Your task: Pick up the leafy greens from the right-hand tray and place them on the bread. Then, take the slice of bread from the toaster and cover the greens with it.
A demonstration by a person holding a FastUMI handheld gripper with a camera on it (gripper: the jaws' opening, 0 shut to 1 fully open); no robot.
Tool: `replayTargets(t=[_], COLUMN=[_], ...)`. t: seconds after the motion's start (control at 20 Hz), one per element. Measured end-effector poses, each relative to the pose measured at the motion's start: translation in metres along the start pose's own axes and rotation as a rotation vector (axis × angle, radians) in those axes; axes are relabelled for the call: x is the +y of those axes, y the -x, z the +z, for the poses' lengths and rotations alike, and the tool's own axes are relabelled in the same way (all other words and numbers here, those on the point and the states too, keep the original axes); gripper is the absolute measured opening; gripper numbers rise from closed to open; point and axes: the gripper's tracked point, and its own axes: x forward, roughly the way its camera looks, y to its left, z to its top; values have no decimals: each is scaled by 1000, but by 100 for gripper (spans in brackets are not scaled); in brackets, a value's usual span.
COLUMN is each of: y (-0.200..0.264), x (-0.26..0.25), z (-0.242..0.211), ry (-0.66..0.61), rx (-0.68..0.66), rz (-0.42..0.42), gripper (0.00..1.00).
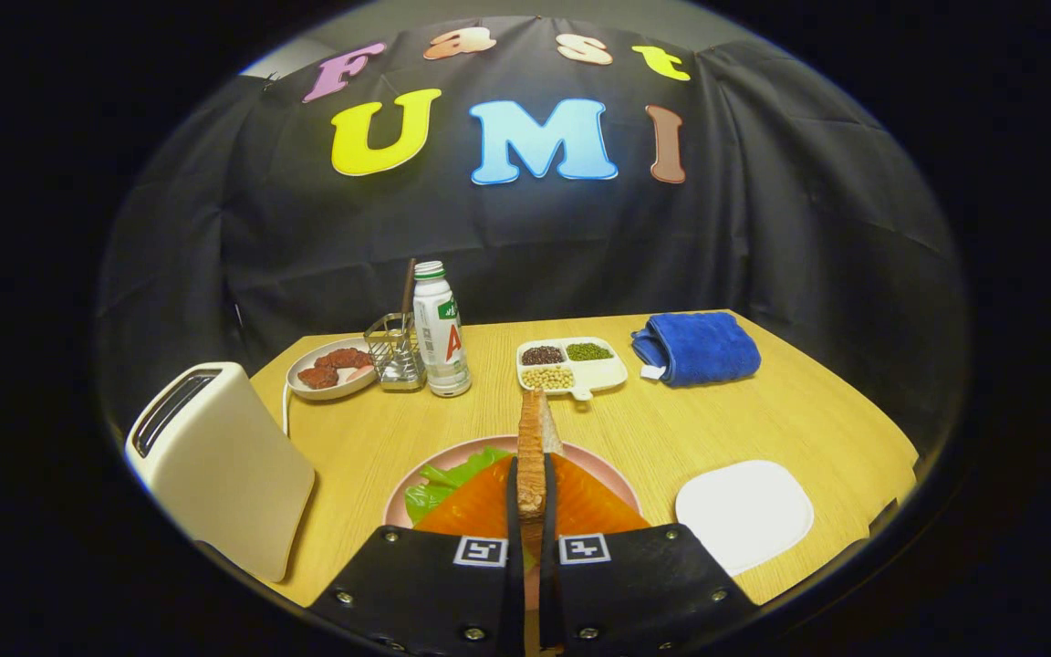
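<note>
Your gripper [532,493] has both fingers clamped on a slice of bread [533,447], held upright on its edge so you see its crust running forward between them. Right under it sits a pink plate [452,454], and on that plate lie the leafy greens [448,484], sticking out to the left of the fingers, next to a broad orange layer [480,506] that spreads on both sides of the fingers; whether bread lies beneath it you cannot tell. To your left, near the table's [763,411] edge, stands the toaster [220,465], its slot facing up. To your right, close by, lies a white tray [744,513]. Farther on you have a divided dish [573,367] holding three kinds of beans, just beyond the bread's far end. Left of it stand a white bottle [441,333], a wire holder [393,351] and a small plate [329,370] with reddish pieces. At the far right rests a folded blue towel [699,347].
</note>
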Motion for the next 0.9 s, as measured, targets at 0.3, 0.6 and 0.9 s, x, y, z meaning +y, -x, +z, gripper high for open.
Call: replayTargets(t=[0.3,0.6,0.9], y=[-6,-16,-20], x=[30,47,54], z=[-19,-42,-53], ry=[66,58,52], rx=[23,71,87], rz=[27,58,64], gripper=[7,7,9])
